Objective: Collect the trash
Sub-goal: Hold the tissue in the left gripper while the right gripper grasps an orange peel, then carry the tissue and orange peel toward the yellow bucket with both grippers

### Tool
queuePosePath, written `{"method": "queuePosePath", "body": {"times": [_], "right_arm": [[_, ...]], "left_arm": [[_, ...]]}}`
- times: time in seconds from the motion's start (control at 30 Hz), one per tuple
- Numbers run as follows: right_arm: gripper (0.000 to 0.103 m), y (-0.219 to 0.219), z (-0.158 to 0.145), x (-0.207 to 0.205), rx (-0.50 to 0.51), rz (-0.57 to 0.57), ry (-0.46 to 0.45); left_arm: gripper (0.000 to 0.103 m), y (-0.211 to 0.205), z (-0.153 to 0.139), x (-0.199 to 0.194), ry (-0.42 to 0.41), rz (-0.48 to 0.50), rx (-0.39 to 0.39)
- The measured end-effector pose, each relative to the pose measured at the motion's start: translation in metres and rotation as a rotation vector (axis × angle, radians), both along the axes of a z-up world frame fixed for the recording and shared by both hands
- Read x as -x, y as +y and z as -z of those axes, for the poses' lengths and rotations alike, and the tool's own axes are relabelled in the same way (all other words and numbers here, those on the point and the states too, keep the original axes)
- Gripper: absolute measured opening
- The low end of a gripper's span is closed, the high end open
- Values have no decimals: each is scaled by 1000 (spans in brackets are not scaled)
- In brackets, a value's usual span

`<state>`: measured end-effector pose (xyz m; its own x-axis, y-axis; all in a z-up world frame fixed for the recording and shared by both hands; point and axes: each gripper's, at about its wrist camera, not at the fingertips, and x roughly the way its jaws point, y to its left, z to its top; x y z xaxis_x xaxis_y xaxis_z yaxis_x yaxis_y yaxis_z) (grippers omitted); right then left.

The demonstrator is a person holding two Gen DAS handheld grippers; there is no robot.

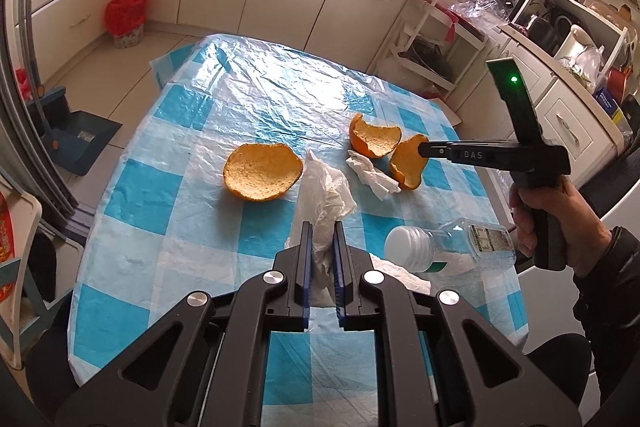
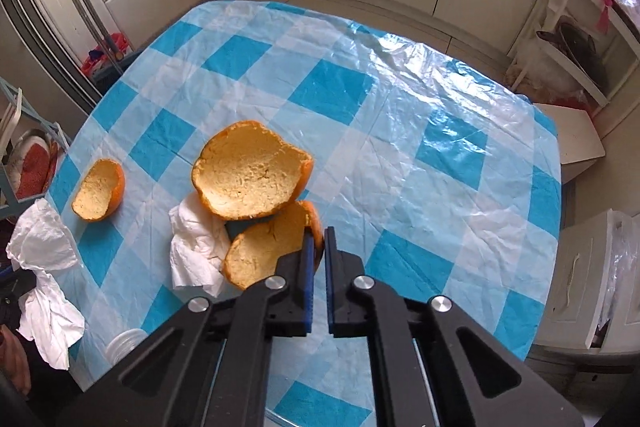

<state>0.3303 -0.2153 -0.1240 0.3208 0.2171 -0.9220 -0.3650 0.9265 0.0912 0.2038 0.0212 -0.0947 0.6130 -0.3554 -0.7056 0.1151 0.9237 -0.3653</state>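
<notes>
My left gripper (image 1: 322,227) is shut on a crumpled white tissue (image 1: 326,195) and holds it over the table. My right gripper (image 2: 319,233) is shut on the rim of an orange peel (image 2: 264,249); in the left wrist view the same gripper (image 1: 422,148) pinches that peel (image 1: 408,163). A second peel (image 2: 250,171) lies just beyond it, also seen in the left wrist view (image 1: 374,137). A third peel (image 1: 262,171) lies apart to the left (image 2: 98,191). A small crumpled tissue (image 2: 196,247) lies beside the held peel.
The table has a blue and white checked plastic cloth (image 1: 192,187). A clear plastic bottle with a white cap (image 1: 448,247) lies on its side near the right hand. A bin with a red bag (image 1: 126,19) stands on the floor by the cabinets. A dustpan (image 1: 76,139) lies left of the table.
</notes>
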Motion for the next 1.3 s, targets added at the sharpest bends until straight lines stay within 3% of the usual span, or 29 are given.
{"method": "queuePosePath", "body": {"times": [0.3,0.43,0.7,0.93,1.07,1.3], "right_arm": [[5,-65,-72,69,-205,175,-210],[5,-94,-91,107,-253,232,-272],[5,-125,-101,171,-242,301,-346],[5,-175,-85,228,-151,440,-412],[5,-207,-80,250,-165,545,-443],[5,-222,-83,268,-114,604,-500]], "left_arm": [[9,-19,-25,18,-59,36,-18],[9,-33,-36,27,-79,58,-27],[9,-58,-61,50,-141,101,-49],[9,-95,-76,72,-189,164,-89],[9,-120,-82,84,-204,202,-108],[9,-159,-88,97,-225,271,-124]]}}
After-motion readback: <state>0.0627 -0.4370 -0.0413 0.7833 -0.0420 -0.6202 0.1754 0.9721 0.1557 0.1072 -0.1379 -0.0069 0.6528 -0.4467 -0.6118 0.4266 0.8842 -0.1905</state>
